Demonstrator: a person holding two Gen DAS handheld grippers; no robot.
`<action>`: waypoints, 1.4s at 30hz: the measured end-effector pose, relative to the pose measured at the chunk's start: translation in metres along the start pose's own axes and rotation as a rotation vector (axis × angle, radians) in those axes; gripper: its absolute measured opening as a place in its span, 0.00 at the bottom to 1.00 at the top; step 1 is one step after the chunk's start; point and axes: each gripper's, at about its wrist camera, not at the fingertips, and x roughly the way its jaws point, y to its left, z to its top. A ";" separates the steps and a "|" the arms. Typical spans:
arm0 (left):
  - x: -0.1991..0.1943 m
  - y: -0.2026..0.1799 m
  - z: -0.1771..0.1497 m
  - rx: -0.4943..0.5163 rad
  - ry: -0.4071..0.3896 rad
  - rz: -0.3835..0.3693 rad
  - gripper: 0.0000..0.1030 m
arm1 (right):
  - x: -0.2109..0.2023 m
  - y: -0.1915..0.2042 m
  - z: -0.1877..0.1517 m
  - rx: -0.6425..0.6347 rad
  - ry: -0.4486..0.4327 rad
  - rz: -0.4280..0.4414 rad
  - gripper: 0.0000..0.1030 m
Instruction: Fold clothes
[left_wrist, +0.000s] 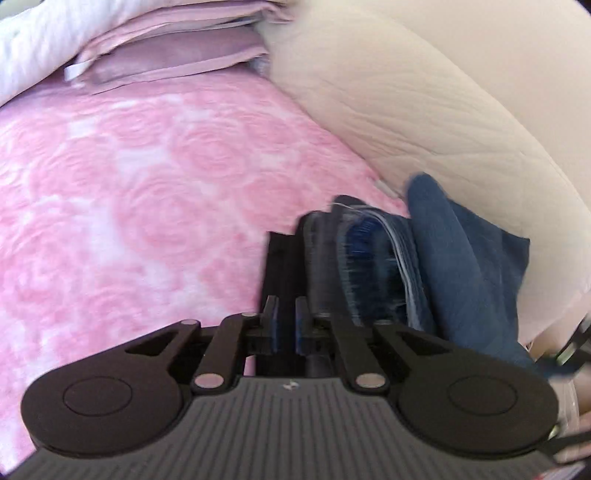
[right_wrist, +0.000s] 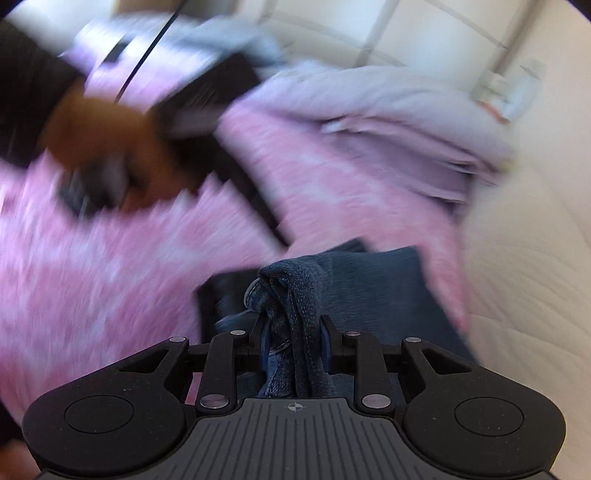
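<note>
A dark blue denim garment (left_wrist: 461, 258) hangs bunched over the pink bed, just right of my left gripper (left_wrist: 295, 229). That gripper's black fingers (left_wrist: 275, 258) stand together with no cloth showing between them; the denim brushes the outer side of the right one. In the right wrist view my right gripper (right_wrist: 291, 317) is shut on a thick bundle of the same denim (right_wrist: 369, 288), which spills forward past the jaws. A blurred hand (right_wrist: 99, 147) holds the left gripper (right_wrist: 273, 225) at upper left, its fingers pointing toward the denim.
A pink rose-patterned blanket (left_wrist: 147, 203) covers the bed. A cream quilted cushion (left_wrist: 424, 110) rises along the right side. Folded pink and lavender linens (left_wrist: 166, 55) and a white duvet (left_wrist: 29, 44) lie at the far end. The right wrist view is motion-blurred.
</note>
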 end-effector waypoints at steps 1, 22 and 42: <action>-0.001 0.003 0.000 0.006 0.009 0.002 0.04 | 0.009 0.007 -0.003 -0.022 0.011 0.008 0.25; -0.045 -0.009 -0.064 -0.022 0.098 -0.095 0.43 | 0.032 0.009 -0.011 0.023 0.072 -0.060 0.39; -0.078 0.021 -0.042 0.013 0.036 -0.065 0.43 | 0.033 0.040 0.018 0.036 0.009 -0.155 0.33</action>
